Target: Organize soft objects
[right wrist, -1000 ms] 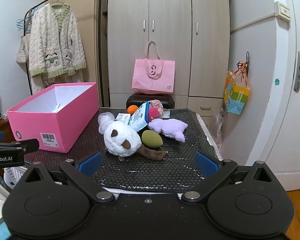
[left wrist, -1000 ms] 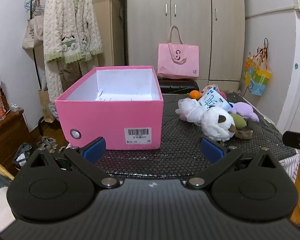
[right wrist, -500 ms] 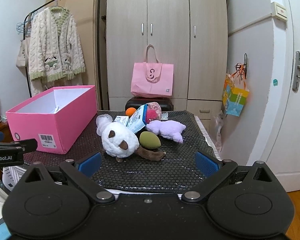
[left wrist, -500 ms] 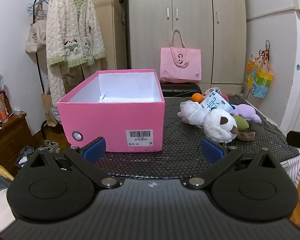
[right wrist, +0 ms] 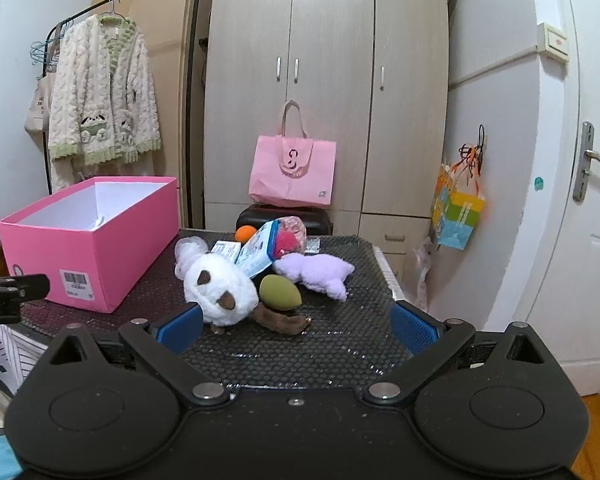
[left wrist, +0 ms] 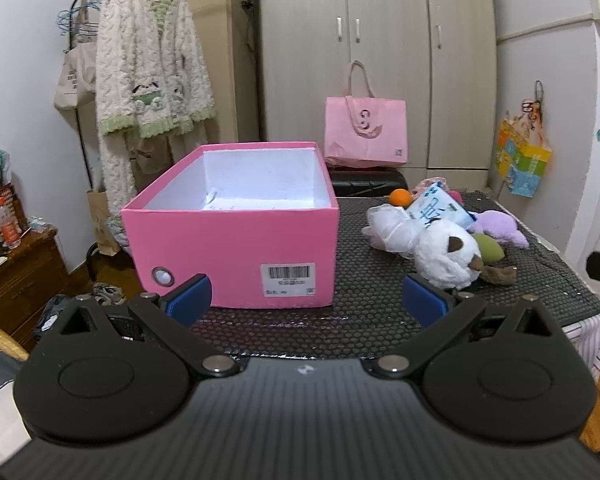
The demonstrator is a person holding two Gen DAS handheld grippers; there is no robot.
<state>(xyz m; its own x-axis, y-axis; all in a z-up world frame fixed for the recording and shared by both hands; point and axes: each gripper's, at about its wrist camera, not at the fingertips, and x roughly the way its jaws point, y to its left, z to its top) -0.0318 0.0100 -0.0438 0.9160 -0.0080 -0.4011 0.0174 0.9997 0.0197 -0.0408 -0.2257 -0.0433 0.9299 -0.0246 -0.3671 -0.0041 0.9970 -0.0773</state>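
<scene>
The left gripper (left wrist: 306,298) is level at the near edge of the mat (left wrist: 364,320), jaws spread wide and empty. Straight ahead of it the pink box (left wrist: 236,256) stands open, its white inside apparently bare. The right gripper (right wrist: 296,326) is level too, jaws wide apart and holding nothing. Just ahead of its left finger lies the white plush (right wrist: 220,288), touching a green sponge (right wrist: 280,293), with a purple plush (right wrist: 316,274) behind them.
</scene>
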